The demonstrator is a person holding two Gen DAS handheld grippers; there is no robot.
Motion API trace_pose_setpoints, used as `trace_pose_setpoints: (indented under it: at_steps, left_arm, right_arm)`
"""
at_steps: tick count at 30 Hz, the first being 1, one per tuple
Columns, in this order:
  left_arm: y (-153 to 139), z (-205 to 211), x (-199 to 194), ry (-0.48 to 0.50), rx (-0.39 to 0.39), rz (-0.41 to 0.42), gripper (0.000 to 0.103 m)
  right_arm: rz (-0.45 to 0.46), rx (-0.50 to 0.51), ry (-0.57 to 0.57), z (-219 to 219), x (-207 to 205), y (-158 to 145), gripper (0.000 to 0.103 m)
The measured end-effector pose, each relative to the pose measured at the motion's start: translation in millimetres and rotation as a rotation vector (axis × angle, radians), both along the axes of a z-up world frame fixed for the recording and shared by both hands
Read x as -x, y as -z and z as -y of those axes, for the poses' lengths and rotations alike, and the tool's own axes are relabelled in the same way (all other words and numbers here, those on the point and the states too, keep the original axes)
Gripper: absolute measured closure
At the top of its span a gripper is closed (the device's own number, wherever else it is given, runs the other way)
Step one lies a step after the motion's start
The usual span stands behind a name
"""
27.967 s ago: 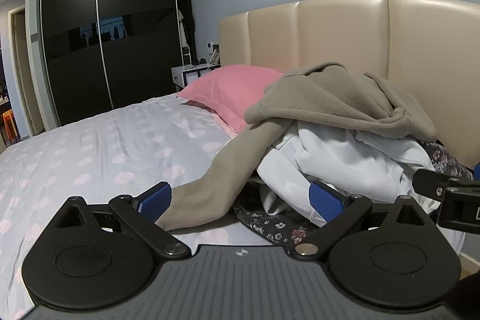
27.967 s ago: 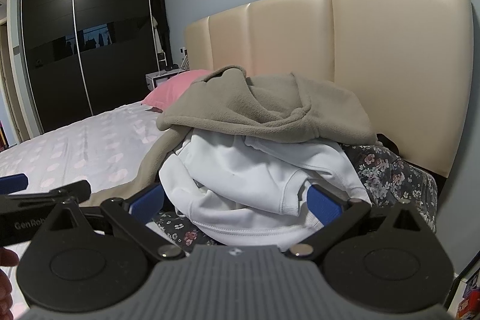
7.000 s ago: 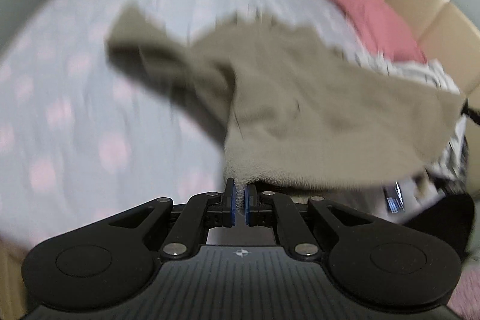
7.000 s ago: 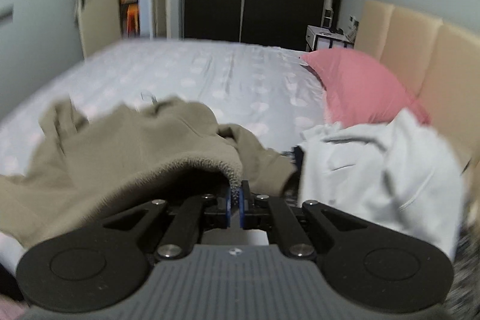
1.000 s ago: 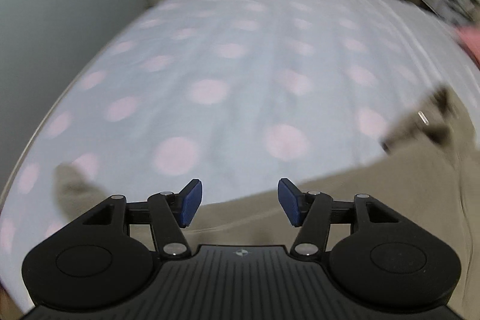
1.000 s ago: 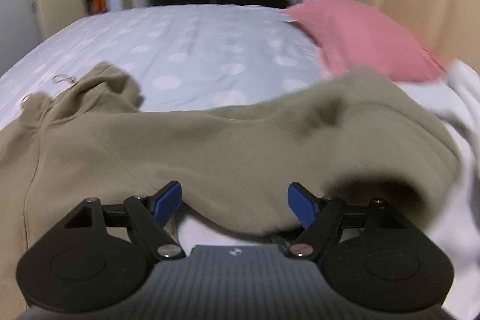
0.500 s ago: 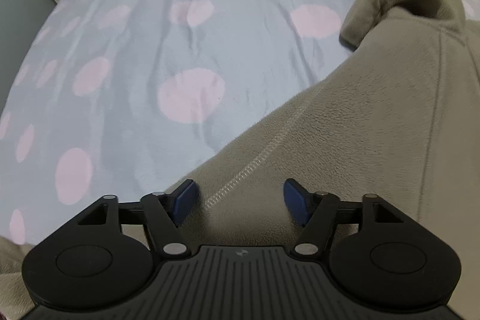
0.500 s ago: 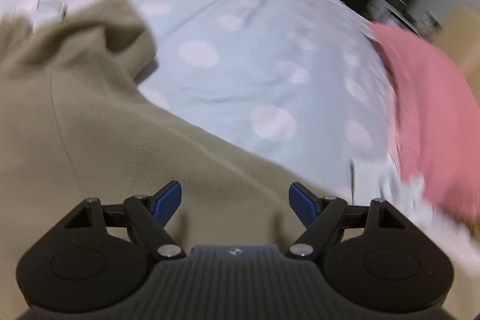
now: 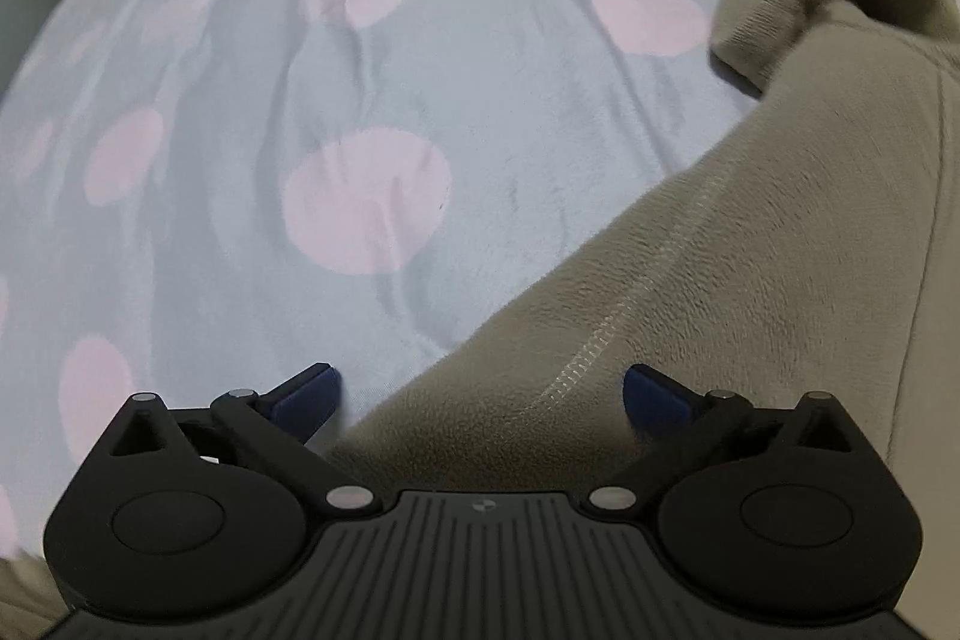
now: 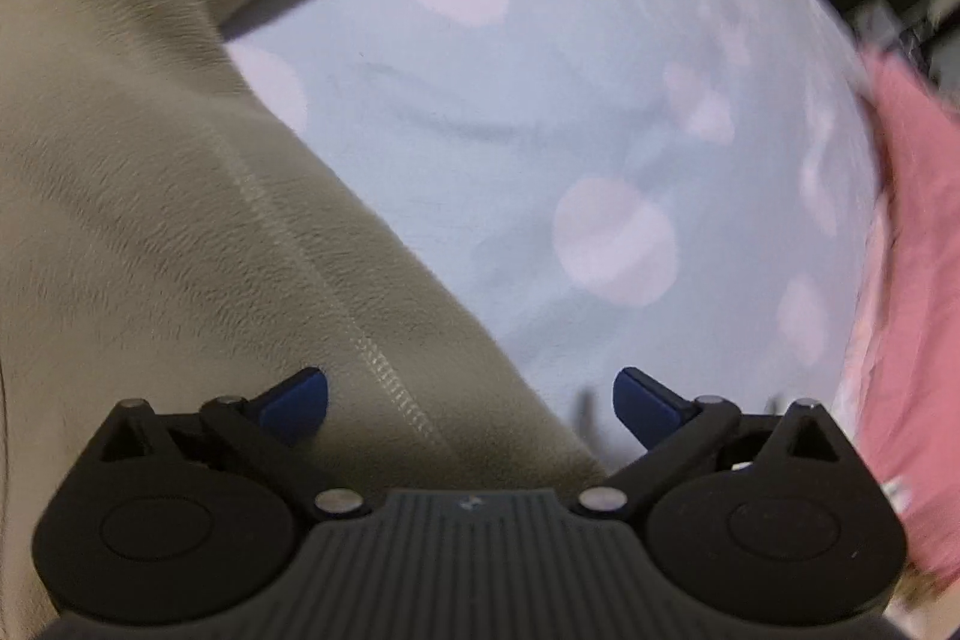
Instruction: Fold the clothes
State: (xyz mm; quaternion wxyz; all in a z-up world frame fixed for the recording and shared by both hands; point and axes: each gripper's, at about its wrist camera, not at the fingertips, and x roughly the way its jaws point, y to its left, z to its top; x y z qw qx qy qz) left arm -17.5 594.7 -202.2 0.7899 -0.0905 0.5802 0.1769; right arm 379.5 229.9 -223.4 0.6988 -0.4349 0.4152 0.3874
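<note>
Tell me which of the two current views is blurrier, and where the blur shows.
Right wrist view is blurrier: the pink pillow and the far polka-dot bedsheet smear, while the right gripper stays sharp. Left wrist view is crisper: the fleece seam on the beige garment reads clearly, only its far bunched end softens; the left gripper is sharp. Both show fisheye bending.

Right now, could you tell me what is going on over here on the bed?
A person is folding clothes with two hand-held grippers. A tan fleece garment lies spread on the dotted bedsheet. The left hand-held gripper and the right hand-held gripper are both open, each poised low over a stitched edge of the fleece, gripping nothing yet. A pink pillow lies at the right.
</note>
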Motion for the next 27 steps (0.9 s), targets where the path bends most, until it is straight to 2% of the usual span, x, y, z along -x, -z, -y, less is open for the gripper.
trace_pose_setpoints:
  at_steps: [2, 3, 4, 5, 6, 7, 8, 10, 12, 13, 18, 23, 27]
  left_arm:
    - [-2, 2, 3, -0.009, 0.014, 0.018, 0.01]
    - [-3, 4, 6, -0.018, 0.023, 0.029, 0.018]
    - [-5, 6, 8, -0.029, 0.032, 0.041, 0.026]
    - [-7, 8, 9, -0.043, 0.035, 0.05, 0.03]
    - [-8, 12, 10, -0.057, 0.036, 0.057, 0.039]
    - [-11, 16, 10, -0.074, 0.03, 0.058, 0.052]
    - [-13, 22, 9, -0.091, 0.023, 0.058, 0.056]
    - [-19, 31, 9, -0.126, -0.004, 0.057, 0.077]
    - [-28, 39, 11, -0.162, -0.051, 0.053, 0.089]
    - [-36, 41, 13, -0.18, -0.07, 0.066, 0.09]
    - [-82, 44, 24, -0.251, -0.159, 0.154, 0.092]
    - [-137, 34, 9, -0.277, -0.222, 0.247, 0.093]
    - [-146, 29, -21, -0.268, -0.253, 0.255, 0.093]
  right_arm:
    - [-0.076, -0.036, 0.082, 8, -11, 2, 0.002]
    - [-0.112, -0.056, 0.118, 13, -16, 3, 0.004]
    - [-0.147, -0.079, 0.149, 18, -20, 2, 0.01]
    - [-0.173, -0.109, 0.161, 24, -19, 1, 0.022]
    - [-0.188, -0.133, 0.159, 27, -16, -2, 0.028]
    - [-0.198, -0.155, 0.152, 30, -11, -5, 0.046]
    - [-0.199, -0.171, 0.138, 32, -4, -8, 0.067]
    - [-0.177, -0.167, 0.115, 32, 11, -14, 0.088]
    - [-0.102, -0.155, 0.101, 33, 27, -24, 0.09]
    - [-0.065, -0.153, 0.097, 35, 34, -30, 0.09]
    - [0.043, -0.236, 0.144, 56, 50, -88, 0.091]
    - [0.154, -0.279, 0.159, 66, 68, -140, 0.091]
    - [0.237, -0.313, 0.226, 65, 68, -169, 0.091]
